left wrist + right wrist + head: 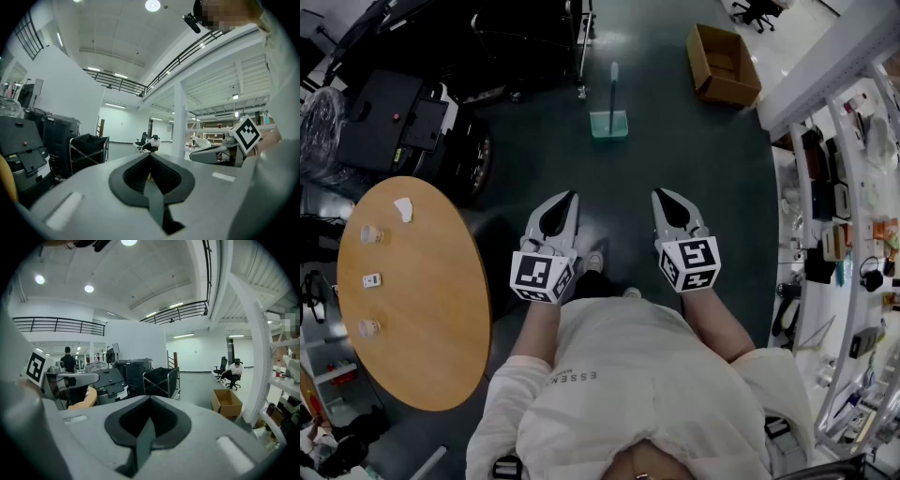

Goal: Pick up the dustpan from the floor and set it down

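The dustpan (609, 120) is pale green with a tall upright handle. It stands on the dark floor ahead of me, well beyond both grippers, and neither gripper view shows it. My left gripper (571, 195) is held level in front of my body with its jaws together and nothing in them; in its own view the tips (150, 155) meet. Beside it, my right gripper (660, 193) tilts slightly down, also shut and empty, with its tips (150, 398) touching. Both are held high above the floor, side by side and apart.
A round wooden table (422, 319) with a few small items stands at my left. Black machines and a cart (403, 122) stand at the far left. An open cardboard box (724, 64) lies beyond the dustpan to the right. Cluttered shelving (839, 216) runs along the right.
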